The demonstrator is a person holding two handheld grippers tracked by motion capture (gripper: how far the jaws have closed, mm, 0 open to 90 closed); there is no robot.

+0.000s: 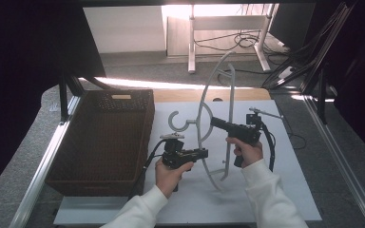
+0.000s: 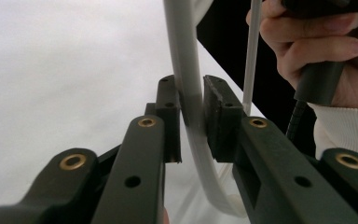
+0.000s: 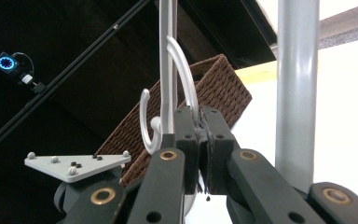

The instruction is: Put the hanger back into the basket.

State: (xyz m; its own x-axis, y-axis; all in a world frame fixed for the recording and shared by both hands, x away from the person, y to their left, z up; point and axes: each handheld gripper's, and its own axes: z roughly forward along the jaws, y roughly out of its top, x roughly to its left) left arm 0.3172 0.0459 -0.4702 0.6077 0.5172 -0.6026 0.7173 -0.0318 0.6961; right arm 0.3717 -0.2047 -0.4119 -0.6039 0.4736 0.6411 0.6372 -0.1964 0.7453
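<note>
Above the white table (image 1: 285, 190), the left gripper (image 2: 192, 105) clamps the grey clothes hanger (image 1: 204, 114) low on its curved arm; the right gripper (image 3: 200, 128) pinches it higher, jaws nearly closed.

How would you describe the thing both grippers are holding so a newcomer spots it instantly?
On the white table top, right of the dark brown woven wicker basket, a pale grey plastic clothes hanger stands lifted between two hand-held grippers. Its open hook curling towards the basket and thin curved arms set it apart.

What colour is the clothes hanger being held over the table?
Light grey, almost white. The hanger shows best in the high view.
</note>
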